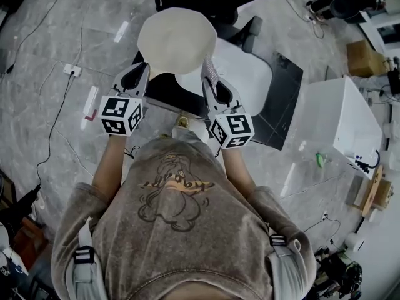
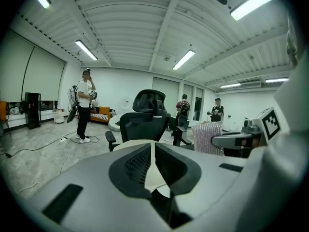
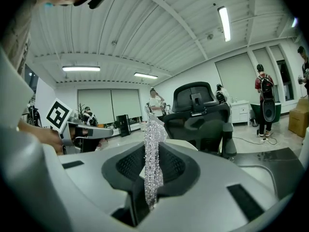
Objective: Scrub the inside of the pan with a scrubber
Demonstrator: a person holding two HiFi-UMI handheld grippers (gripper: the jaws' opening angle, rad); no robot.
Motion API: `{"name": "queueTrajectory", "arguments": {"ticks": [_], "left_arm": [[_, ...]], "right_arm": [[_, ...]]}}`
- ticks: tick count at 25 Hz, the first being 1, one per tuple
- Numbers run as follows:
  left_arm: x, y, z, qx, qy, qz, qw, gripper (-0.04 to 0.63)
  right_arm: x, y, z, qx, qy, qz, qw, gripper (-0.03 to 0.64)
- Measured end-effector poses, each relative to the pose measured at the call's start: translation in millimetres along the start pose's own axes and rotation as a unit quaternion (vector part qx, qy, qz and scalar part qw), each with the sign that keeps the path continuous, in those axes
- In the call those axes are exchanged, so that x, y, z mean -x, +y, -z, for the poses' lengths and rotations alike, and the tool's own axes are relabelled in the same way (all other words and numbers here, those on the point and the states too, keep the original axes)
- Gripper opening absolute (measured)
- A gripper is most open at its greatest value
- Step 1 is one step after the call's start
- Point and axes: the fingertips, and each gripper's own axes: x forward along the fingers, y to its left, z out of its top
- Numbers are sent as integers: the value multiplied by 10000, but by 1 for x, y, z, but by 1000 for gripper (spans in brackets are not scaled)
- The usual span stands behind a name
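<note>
A round cream pan (image 1: 177,39) is held up in front of me, above the floor. My left gripper (image 1: 139,69) is shut on the pan's left rim, and cream metal (image 2: 153,175) shows between its closed jaws. My right gripper (image 1: 211,74) is shut on a glittery silver mesh scrubber (image 1: 210,69), which stands up as a thin strip (image 3: 151,163) between the pads. The scrubber's tip lies at the pan's right edge; I cannot tell whether it touches. From the left gripper view the right gripper (image 2: 241,139) and its scrubber (image 2: 208,138) are off to the right.
A black office chair (image 2: 145,117) stands just beyond the pan, with a white seat or tabletop (image 1: 250,74) below it. A white box (image 1: 347,117) sits at the right. Cables cross the marble floor (image 1: 56,80). Several people (image 2: 84,105) stand further back in the room.
</note>
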Motion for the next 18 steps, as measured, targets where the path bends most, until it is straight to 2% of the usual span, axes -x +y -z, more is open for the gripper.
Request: {"name": "queueTrajectory", "arguments": {"ticks": [3,4,7,8,13,18], "left_arm": [[-11,4,-6,70,-86,-66,9999,33],[-14,4,-8,107,-139,-89,9998,73],[-24,8,-14,118,-250,-213,9994,275],[-27,9,-12,78,-195,-259,9994,305],[-40,16,22,-234,733,-285,9966,316],[-45,24,73,-338,1807,-221,9827,316]], "right_arm": [[-13,-12,-3,6,2,-133,9999,81],[-17,-16,-4,1,11,-175,9998,81],[-29,-26,-4,-46,31,-295,9995,81],[-32,-28,-4,-65,37,-339,9994,81],[-45,-36,-5,-132,76,-539,9984,81],[-56,-41,-1,-203,197,-637,9976,81]]}}
